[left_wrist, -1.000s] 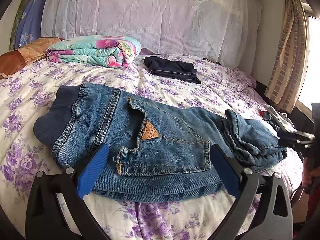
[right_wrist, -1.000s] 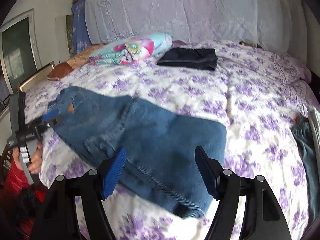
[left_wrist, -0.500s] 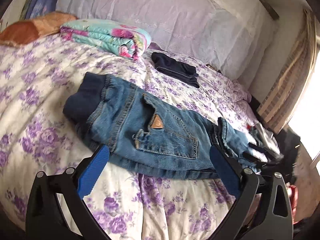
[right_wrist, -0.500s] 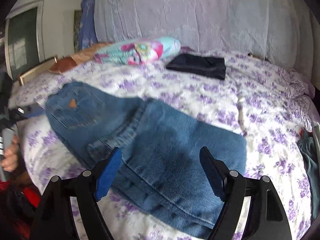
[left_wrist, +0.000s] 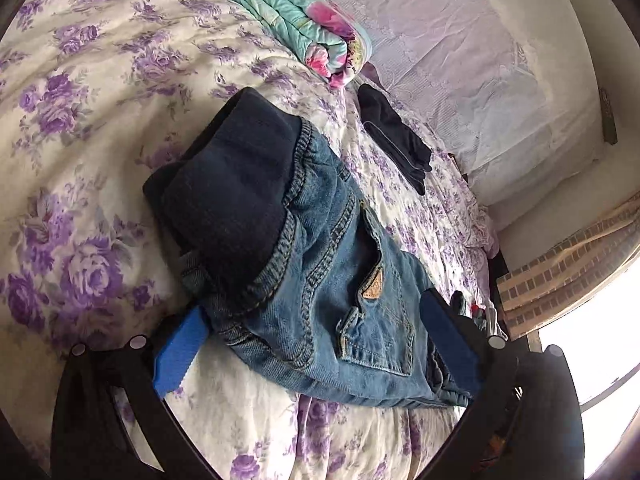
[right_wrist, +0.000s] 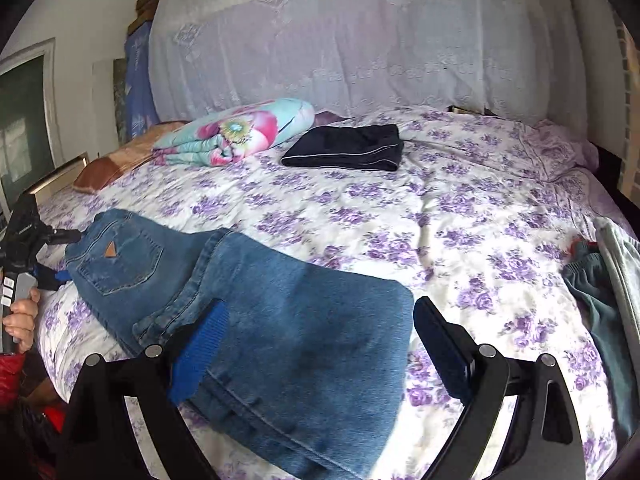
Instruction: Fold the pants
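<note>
Denim dominates the near ground: the blue jeans (right_wrist: 280, 320) with a dark knit waistband (left_wrist: 228, 208) lie on the bed (right_wrist: 460, 216), its sheet white with purple flowers, the legs already doubled back over the seat.

Nearest the jeans' folded leg end, the right gripper (right_wrist: 320, 344) hangs just above the cloth. Its jaws are opening, spread wide to either side of the fold, and nothing is pinched between the blue pads; I judge it has let the layer go so the fold can settle flat.

At the jeans' waist end, the left gripper (left_wrist: 320, 344) is released too, its jaws standing apart astride the back pocket with the tan leather patch (left_wrist: 374, 290). It is tilted over, probably lining up to take the waistband edge for the next fold. A hand (right_wrist: 20, 316) holds its handle just off the mattress edge beside the jeans.

Beyond the jeans, toward the headboard, a folded navy garment with a pale stripe (right_wrist: 348, 148) sits well apart, likely finished work. Beside that lies a rolled turquoise-and-pink floral quilt (right_wrist: 240, 128). Farthest from the jeans, a white lace cover (right_wrist: 360, 40) drapes the headboard.
</note>
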Action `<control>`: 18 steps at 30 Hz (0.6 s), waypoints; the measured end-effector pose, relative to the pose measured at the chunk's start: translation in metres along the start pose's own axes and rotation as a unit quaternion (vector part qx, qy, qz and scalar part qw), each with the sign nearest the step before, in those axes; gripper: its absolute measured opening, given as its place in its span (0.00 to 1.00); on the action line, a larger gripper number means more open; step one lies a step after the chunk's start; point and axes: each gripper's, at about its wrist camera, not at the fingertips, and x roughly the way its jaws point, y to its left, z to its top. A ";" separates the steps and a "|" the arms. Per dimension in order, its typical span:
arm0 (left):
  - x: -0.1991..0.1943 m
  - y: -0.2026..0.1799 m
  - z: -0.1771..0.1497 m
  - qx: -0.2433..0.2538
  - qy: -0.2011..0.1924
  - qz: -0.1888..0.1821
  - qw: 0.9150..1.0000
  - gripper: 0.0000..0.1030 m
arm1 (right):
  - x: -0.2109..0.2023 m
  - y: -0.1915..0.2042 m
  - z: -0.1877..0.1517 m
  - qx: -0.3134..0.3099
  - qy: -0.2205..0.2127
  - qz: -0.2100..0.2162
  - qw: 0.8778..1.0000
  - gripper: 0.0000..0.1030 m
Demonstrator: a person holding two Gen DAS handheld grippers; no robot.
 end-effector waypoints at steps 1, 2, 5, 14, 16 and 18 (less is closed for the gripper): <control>-0.001 0.002 0.000 -0.005 -0.004 -0.004 1.000 0.95 | 0.002 -0.002 -0.002 0.005 0.004 0.002 1.000 0.92; -0.002 0.004 0.000 -0.011 -0.008 -0.013 1.000 0.95 | 0.007 -0.002 -0.005 0.002 0.012 0.000 1.000 0.92; -0.007 0.011 0.000 -0.030 -0.021 -0.030 0.999 0.93 | 0.037 0.013 -0.018 -0.051 0.074 -0.054 0.995 0.92; -0.010 0.028 0.005 -0.056 -0.023 0.008 0.998 0.37 | 0.020 -0.013 -0.022 0.007 0.036 -0.022 0.999 0.94; -0.012 0.023 0.004 -0.049 -0.028 0.017 0.998 0.33 | 0.024 -0.019 -0.026 0.013 0.055 -0.020 0.998 0.94; -0.014 0.011 0.003 -0.025 -0.039 0.036 0.998 0.30 | 0.032 -0.021 -0.033 0.011 0.083 -0.015 0.996 0.95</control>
